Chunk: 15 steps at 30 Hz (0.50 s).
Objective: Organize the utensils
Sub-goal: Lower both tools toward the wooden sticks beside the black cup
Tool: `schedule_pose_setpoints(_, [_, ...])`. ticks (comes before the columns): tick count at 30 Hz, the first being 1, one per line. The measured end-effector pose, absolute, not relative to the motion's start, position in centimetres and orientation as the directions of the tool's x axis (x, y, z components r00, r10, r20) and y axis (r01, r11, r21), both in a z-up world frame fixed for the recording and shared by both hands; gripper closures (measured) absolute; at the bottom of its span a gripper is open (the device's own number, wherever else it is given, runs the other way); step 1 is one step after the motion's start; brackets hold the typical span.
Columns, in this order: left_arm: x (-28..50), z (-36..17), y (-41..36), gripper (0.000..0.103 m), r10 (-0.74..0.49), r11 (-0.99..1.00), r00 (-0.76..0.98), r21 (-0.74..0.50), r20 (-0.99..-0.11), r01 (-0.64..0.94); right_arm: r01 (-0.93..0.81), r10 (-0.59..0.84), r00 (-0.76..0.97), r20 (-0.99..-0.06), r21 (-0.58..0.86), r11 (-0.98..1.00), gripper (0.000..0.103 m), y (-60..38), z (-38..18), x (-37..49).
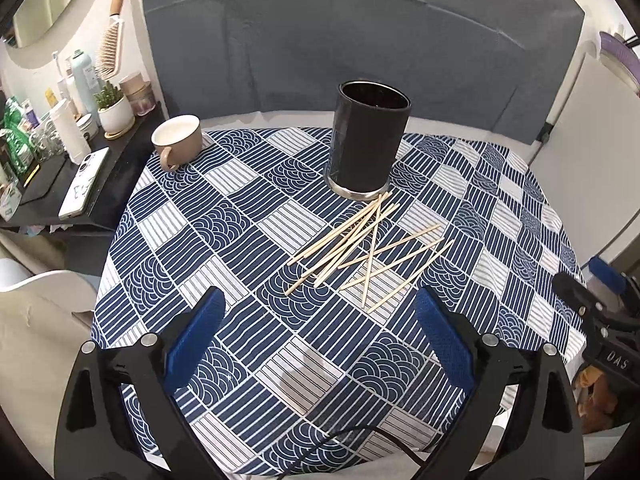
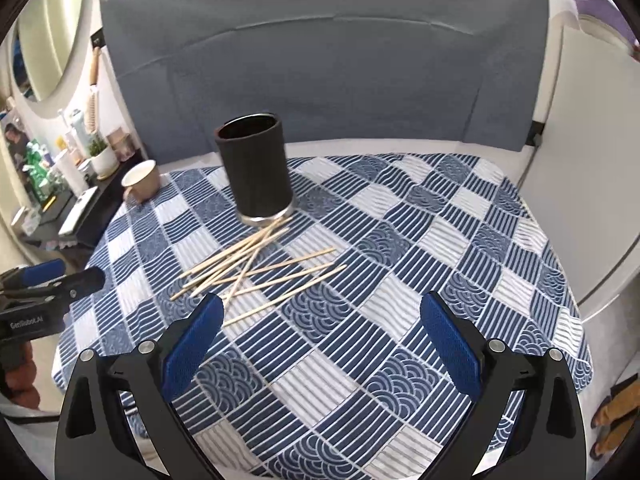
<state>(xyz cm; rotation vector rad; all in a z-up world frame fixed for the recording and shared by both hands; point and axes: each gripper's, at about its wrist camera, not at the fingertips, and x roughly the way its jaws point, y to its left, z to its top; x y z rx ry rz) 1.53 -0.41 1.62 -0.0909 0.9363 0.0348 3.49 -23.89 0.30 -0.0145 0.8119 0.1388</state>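
Blue-padded left gripper (image 1: 316, 332) and right gripper (image 2: 322, 334): both spread wide, holding nothing, above the patterned tablecloth (image 1: 224, 240). Wooden sticks (image 1: 360, 244) scattered at 12 o'clock, tips reaching the black holder (image 1: 370, 140). Lettering: "DAS", "GenRobot.AI".

Light: we see even, fairly bright indoor light | Shadows: soft, one beneath the black cup (image 1: 370, 140) on the tablecloth (image 1: 248, 240) | Glare: faint sheen on the cup's side | Blur: the right view smears the cup (image 2: 256, 172) | Distortion: we get strong fisheye bending and dark corners.
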Motion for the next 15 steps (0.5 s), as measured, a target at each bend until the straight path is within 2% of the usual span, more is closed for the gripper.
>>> schedule_pose_setpoints(7, [4.4,1.0,1.0,0.011,-0.085,0.995,0.557,-0.103,-0.826,-0.001,-0.079,0.094,0.666,-0.74,0.056,0.995,0.009,-24.0,-0.3,5.4])
schedule_pose_setpoints(15, [9.6,-1.9,2.3,0.013,-0.082,0.995,0.516,-0.042,-0.853,0.09,-0.044,0.072,0.619,-0.782,0.057,0.997,0.009,-23.1,-2.8,8.2])
